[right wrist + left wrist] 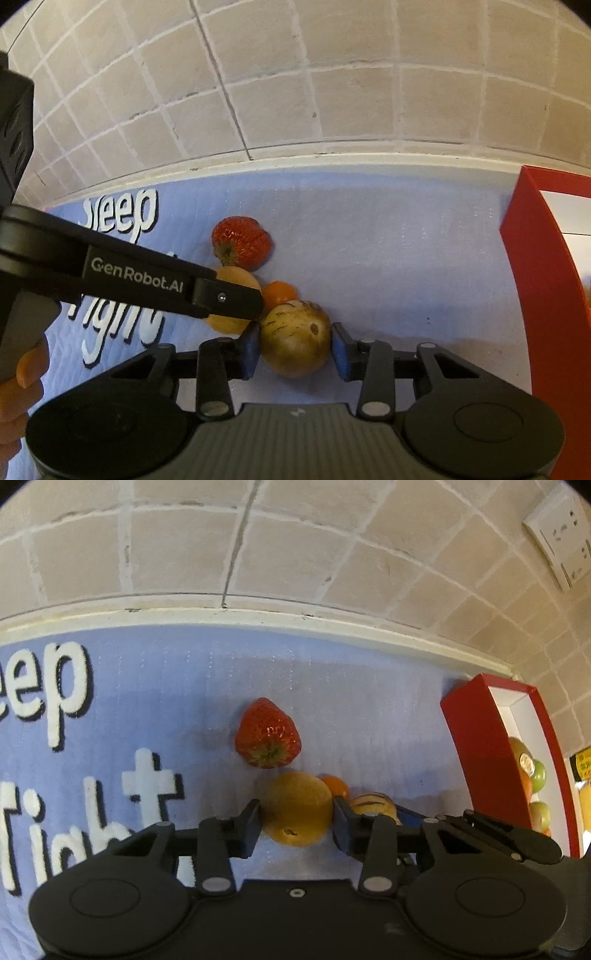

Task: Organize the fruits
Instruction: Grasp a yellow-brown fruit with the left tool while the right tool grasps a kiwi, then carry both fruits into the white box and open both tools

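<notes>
Several fruits lie on a blue mat. My left gripper (297, 814) has its fingers against both sides of a round yellow-orange fruit (297, 812), shut on it. A strawberry (267, 733) lies just beyond it, with a small orange fruit (334, 784) and a striped yellow melon (371, 803) to the right. My right gripper (295, 343) straddles the striped melon (295, 338); the left pad touches it and the right pad (340, 350) stands just off it. The left gripper's finger (225, 297) shows in the right wrist view over the yellow-orange fruit (236, 275).
A red box (484, 753) with a white inside stands at the right and holds several fruits (532, 771). It also shows in the right wrist view (543, 295). The blue mat (388, 258) carries white lettering. A tiled wall (258, 554) runs behind the mat.
</notes>
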A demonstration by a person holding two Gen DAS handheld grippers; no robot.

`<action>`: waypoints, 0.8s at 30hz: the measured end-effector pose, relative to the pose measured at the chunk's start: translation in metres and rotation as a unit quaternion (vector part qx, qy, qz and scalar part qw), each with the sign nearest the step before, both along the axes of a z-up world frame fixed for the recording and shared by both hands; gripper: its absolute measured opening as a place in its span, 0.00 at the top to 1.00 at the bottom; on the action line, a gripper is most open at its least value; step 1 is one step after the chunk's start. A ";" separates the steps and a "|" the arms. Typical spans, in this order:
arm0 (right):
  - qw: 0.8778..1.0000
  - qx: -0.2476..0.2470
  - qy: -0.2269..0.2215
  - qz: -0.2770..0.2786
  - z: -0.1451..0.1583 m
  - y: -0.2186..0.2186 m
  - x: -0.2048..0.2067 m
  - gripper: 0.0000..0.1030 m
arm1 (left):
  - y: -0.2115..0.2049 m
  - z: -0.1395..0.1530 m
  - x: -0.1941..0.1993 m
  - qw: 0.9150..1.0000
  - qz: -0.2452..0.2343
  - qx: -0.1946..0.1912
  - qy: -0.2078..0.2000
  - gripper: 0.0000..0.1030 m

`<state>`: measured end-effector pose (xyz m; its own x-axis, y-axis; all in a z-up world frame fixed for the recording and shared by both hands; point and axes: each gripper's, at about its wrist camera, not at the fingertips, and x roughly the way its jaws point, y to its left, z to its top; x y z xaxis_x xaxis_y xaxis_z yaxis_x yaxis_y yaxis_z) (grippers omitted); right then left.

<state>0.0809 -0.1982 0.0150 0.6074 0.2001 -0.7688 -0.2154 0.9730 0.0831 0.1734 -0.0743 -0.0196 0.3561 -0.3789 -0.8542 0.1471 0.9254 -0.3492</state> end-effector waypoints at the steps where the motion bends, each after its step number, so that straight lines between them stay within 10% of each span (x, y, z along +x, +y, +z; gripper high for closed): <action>1: 1.000 0.001 -0.002 -0.004 0.001 -0.002 -0.001 0.60 | 0.000 0.000 -0.002 1.000 0.002 -0.001 -0.004 0.53; 24: 0.992 0.058 -0.066 -0.086 0.096 -0.088 -0.031 0.60 | -0.042 0.097 -0.014 0.990 -0.024 0.022 -0.135 0.54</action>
<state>0.0495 -0.2865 0.1113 0.7345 0.1674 -0.6577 -0.0636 0.9818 0.1788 0.1598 -0.1167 0.0779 0.5570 -0.3649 -0.7460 0.2737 0.9288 -0.2499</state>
